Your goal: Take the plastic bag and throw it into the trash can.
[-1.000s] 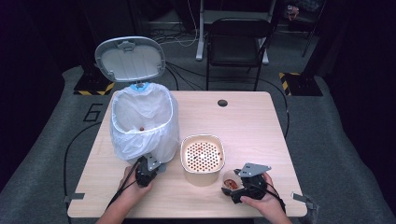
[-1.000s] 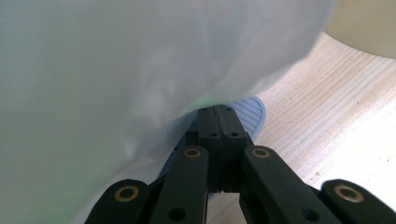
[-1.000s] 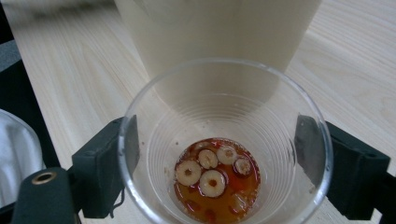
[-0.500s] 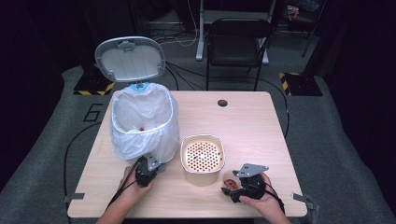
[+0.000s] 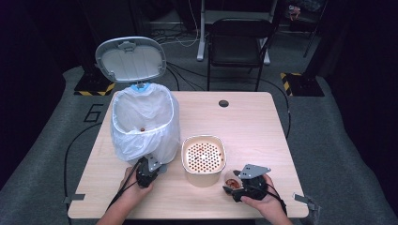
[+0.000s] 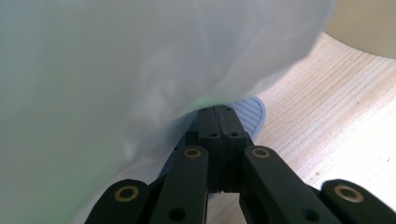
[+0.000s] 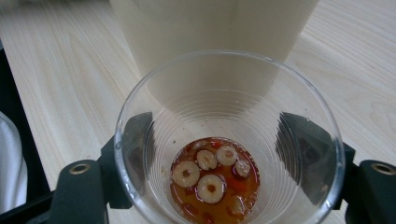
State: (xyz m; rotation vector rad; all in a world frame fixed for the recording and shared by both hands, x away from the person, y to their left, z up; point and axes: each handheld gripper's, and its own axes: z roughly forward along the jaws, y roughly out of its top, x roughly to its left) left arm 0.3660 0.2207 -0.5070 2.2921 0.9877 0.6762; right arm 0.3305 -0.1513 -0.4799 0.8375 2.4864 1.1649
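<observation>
Two stages pending: right tongs (image 7: 224, 154) clamp clear cup (image 7: 229, 140) of tea dregs beside strainer bowl (image 5: 203, 157), unpoured. Left tongs (image 6: 218, 122) shut on bin pedal (image 6: 250, 109), lid (image 5: 130, 58) open.

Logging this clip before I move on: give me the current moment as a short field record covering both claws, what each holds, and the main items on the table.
left claw: shut, jaws pressed together at the base of the bin, on its ribbed pedal
right claw: jaws around a clear plastic cup
clear plastic cup: upright, reddish liquid with sliced fruit rings at the bottom
strainer pot: cream, perforated insert, a few bits on it, just beyond the cup
bin: white liner, lid up
table: light wood
</observation>
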